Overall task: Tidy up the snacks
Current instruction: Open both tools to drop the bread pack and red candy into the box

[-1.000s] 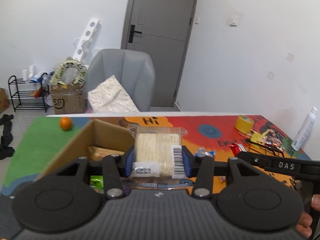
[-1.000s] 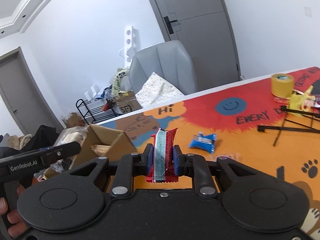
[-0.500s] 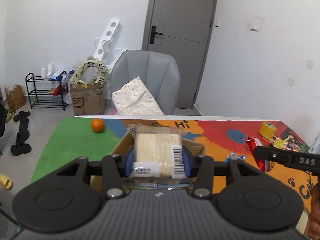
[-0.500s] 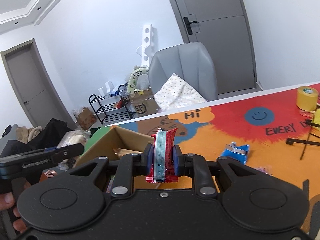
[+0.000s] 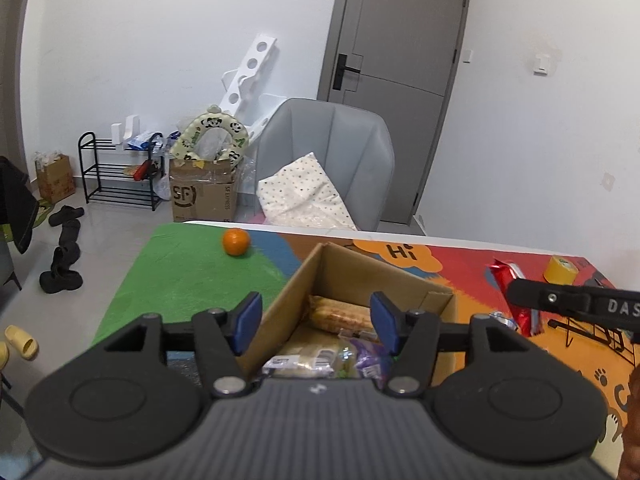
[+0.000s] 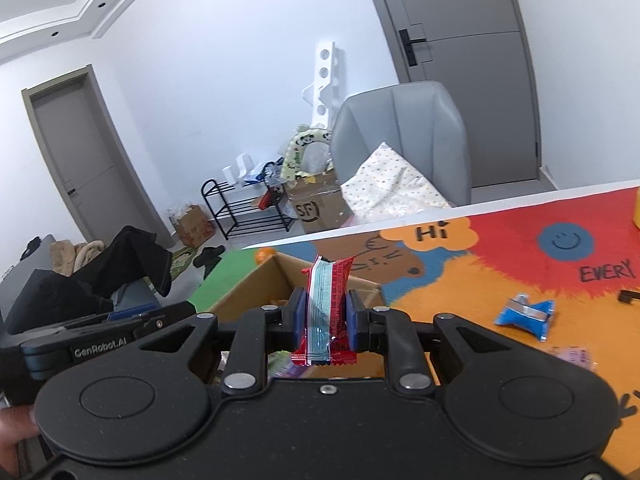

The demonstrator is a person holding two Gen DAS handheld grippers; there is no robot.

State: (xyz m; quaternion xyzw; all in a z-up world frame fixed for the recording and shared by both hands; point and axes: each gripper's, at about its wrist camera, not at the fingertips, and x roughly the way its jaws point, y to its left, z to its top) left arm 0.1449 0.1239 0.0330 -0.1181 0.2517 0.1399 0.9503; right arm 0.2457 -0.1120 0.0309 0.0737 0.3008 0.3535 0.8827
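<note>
An open cardboard box [image 5: 436, 300] stands on the colourful table mat and holds several snack packs. The clear-wrapped cracker pack [image 5: 300, 362] lies inside it, just below my left gripper [image 5: 316, 318], which is open and empty above the box. My right gripper [image 6: 322, 314] is shut on a red snack packet [image 6: 328, 308] and holds it upright over the box's right edge [image 6: 280, 266]. The red packet also shows in the left wrist view [image 5: 510, 292], to the right of the box. A blue snack packet [image 6: 526, 316] lies on the mat to the right.
An orange [image 5: 236, 242] sits on the green part of the mat behind the box. A yellow tape roll [image 5: 560, 270] and a black wire stand [image 5: 588, 332] are at the right. A grey chair [image 5: 324, 160] stands behind the table. A small purple packet [image 6: 576, 358] lies near the blue one.
My left gripper opened and the cracker pack dropped into the box. My right gripper carried the red packet left, over the box.
</note>
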